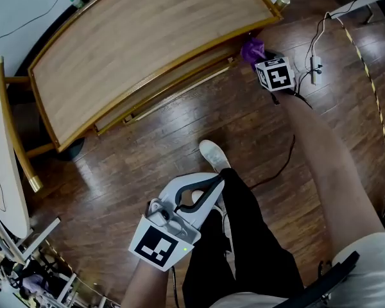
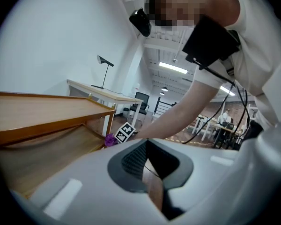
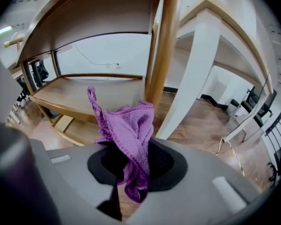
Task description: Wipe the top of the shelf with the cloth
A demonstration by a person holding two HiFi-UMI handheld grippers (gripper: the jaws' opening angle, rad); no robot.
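In the head view, the pale wooden shelf with a raised honey-coloured rim was seen from above, its top bare. The right gripper was held low by the shelf's end corner, clamped on the crumpled purple terry cloth. The cloth was below the level of the top and not yet laid on it. The left gripper was held beside the person's leg, well apart from the shelf

In the left gripper view, the jaws of the left gripper were found drawn together with nothing caught between them. The cloth was shown small, under the shelf's corner

In the right gripper view, the cloth was seen pinched at a bunched fold, with one tail raised above the jaws and another hung below. It was judged light, limp and grippy rather than slippery. A hold on a gathered fold would therefore be expected to serve, provided enough fabric was left free to be pressed flat on the top
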